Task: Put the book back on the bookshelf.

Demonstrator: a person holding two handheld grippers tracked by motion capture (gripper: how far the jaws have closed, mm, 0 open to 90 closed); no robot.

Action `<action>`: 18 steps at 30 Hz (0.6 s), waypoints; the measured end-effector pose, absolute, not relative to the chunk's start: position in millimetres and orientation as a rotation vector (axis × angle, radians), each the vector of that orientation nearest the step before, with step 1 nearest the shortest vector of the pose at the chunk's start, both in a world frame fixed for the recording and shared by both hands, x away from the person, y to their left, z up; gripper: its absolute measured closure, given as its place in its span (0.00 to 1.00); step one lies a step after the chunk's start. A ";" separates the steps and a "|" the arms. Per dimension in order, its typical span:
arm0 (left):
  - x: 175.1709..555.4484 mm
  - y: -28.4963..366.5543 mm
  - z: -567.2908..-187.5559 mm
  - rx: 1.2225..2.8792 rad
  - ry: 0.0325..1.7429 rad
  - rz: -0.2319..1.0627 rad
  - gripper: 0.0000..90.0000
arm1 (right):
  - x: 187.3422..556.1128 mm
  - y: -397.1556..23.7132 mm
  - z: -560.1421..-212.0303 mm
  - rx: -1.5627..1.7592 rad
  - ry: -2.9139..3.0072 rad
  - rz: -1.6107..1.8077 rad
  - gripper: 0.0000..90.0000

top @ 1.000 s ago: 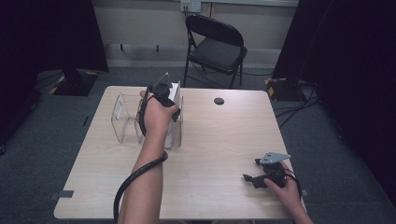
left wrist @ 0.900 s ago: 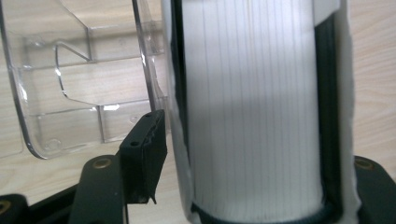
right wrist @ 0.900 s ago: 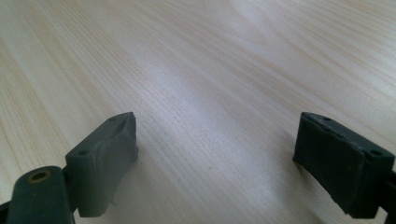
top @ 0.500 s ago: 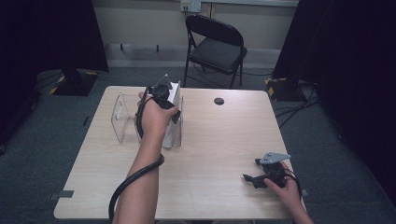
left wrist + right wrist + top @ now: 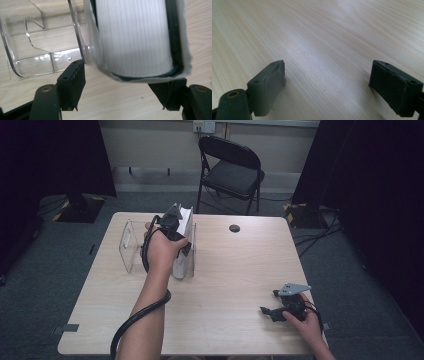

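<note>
**Book lowered into the clear rack, left fingers loosening**

The left gripper (image 5: 176,227) hangs over the far left part of the desk (image 5: 235,270), above a clear plastic rack (image 5: 131,245) with upright dividers. A book (image 5: 186,217) with a dark cover and white page block stands on edge in the rack's right-hand slot, beside the clear wall. In the left gripper view the book (image 5: 135,37) sits between the two black fingers (image 5: 72,85), page edges facing the camera, its lower corner just above them. The fingers have just been opening: the left one stands clear of the cover with a gap of bare desk showing, and the right one is tucked under the book's edge, so I cannot tell whether that one touches it. The book is no longer pinched. The empty slots of the rack (image 5: 37,45) lie off to the left of that view.

Near the person's right front corner of the desk, well apart from the rack, the right gripper (image 5: 272,312) rests low in the right hand (image 5: 305,322). Its fingers (image 5: 268,85) stand wide, released, with bare wood grain between them.

A black folding chair (image 5: 230,170) stands beyond the desk, and a small dark round cap (image 5: 234,228) sits in the desk's far edge.
</note>
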State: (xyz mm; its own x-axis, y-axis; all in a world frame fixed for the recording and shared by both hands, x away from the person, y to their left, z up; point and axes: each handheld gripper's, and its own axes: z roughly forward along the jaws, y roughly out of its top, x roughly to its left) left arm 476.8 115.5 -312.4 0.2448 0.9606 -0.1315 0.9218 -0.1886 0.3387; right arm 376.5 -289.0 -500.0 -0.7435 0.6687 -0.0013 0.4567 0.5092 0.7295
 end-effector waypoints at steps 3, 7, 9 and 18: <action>475.0 117.0 -313.6 2.181 1.725 0.150 0.34 | 376.5 -289.0 -500.0 0.948 2.471 1.070 0.14; 472.3 117.8 -315.5 2.171 1.721 0.143 0.34 | 376.6 -289.1 -500.1 0.945 2.472 1.070 0.14; 471.7 119.5 -316.4 2.192 1.703 0.141 0.34 | 376.6 -289.0 -500.1 0.947 2.471 1.070 0.14; 465.0 118.5 -316.6 2.174 1.693 0.128 0.33 | 376.5 -289.0 -500.0 0.947 2.472 1.070 0.14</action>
State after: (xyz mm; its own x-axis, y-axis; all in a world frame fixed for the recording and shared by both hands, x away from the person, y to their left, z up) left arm 465.0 118.5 -316.6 0.2700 0.9496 -0.1592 0.9149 -0.2015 0.3497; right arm 376.5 -289.0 -500.0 -0.7438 0.6684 -0.0010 0.4570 0.5096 0.7291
